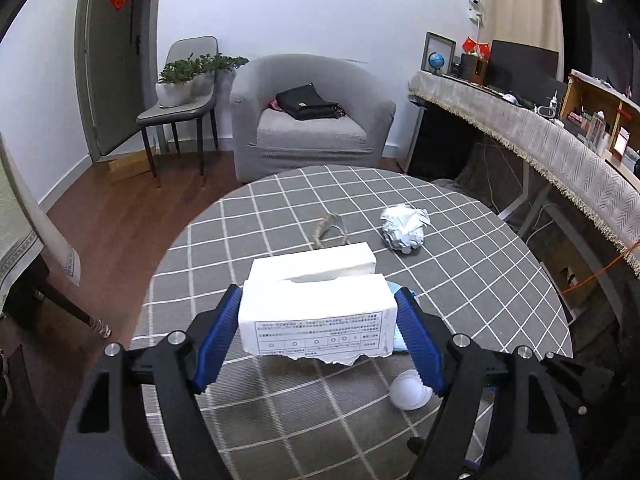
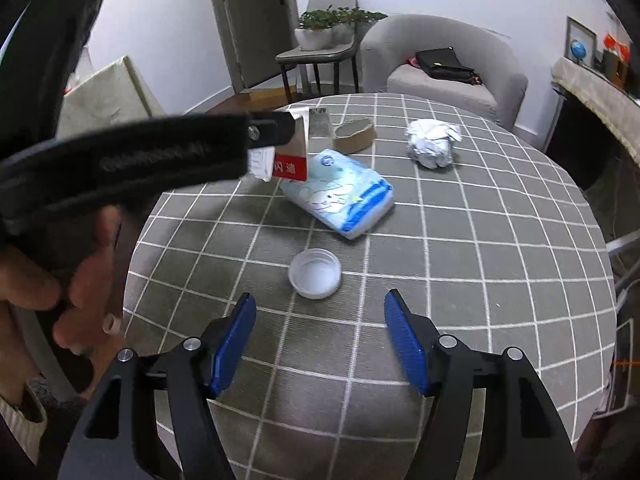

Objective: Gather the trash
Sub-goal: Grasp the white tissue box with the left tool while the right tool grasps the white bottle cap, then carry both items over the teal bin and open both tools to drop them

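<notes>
Two grippers mine | left gripper (image 1: pixel 318 334) clamped on torn white box (image 1: pixel 316 312) | right gripper (image 2: pixel 320 336) apart above bottle cap (image 2: pixel 315 273) | round checked bench (image 1: pixel 480 280) | grey armchair (image 1: pixel 312 120) behind

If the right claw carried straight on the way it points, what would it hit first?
Probably the white bottle cap, lying open side up on the checked tablecloth just ahead of the open right claw; depth is hard to judge.

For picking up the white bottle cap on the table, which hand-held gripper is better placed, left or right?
Right. The right hand-held gripper is empty and open, with the white bottle cap just ahead between its fingers. The left hand-held gripper already has the torn carton between its fingers.
</notes>
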A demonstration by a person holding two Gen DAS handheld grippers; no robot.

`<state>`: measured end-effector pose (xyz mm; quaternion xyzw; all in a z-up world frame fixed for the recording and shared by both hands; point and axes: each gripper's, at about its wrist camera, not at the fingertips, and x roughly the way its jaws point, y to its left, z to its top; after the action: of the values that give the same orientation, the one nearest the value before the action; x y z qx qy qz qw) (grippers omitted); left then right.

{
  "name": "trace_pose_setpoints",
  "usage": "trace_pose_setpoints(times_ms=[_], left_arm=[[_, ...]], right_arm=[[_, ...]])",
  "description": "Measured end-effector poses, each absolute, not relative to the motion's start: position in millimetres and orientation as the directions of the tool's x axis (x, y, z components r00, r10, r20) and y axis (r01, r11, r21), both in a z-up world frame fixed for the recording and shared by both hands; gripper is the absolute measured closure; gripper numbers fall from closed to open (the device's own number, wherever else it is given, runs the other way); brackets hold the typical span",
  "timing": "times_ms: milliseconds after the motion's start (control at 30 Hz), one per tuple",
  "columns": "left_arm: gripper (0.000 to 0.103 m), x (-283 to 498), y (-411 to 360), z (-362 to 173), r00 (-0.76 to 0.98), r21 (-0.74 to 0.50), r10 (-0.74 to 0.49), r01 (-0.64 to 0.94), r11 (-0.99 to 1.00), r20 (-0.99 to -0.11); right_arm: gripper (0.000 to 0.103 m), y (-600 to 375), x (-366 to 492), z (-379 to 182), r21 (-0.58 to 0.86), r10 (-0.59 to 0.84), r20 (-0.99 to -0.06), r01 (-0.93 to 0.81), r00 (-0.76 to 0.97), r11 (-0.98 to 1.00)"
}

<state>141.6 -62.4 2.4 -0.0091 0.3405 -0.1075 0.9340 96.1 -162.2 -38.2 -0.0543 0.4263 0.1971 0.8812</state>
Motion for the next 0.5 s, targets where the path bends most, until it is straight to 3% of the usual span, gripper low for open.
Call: trace_pose_setpoints(times_ms=[133, 300, 333, 500], left_arm=[[0.024, 133.2, -46.3, 6.9, 0.757, -0.075, -0.187, 0.180, 0.981, -0.626], [0.024, 126.7, -19.0, 11.5, 0.767, -0.073, -0.156, 0.142, 0.987, -0.622], [0.024, 125.7, -14.2, 12.3, 0.769, -0.074, -0.152, 0.135, 0.988, -0.621], [0.024, 117.5, 15.1, 15.6, 0.777, -0.086, -0.128, 0.095, 0.992, -0.617]], right_arm=[[0.054, -153.6, 104.6, -41.0, 0.054, 0.276, -0.783, -0.382, 0.557, 0.923], [0.064, -144.7, 113.0, -45.9, 0.026, 0.239, -0.799, -0.364, 0.553, 0.931], [0.071, -140.5, 114.2, -45.7, 0.007, 0.224, -0.802, -0.366, 0.554, 0.931], [0.073, -126.1, 116.8, -44.0, -0.006, 0.214, -0.806, -0.369, 0.552, 0.929]])
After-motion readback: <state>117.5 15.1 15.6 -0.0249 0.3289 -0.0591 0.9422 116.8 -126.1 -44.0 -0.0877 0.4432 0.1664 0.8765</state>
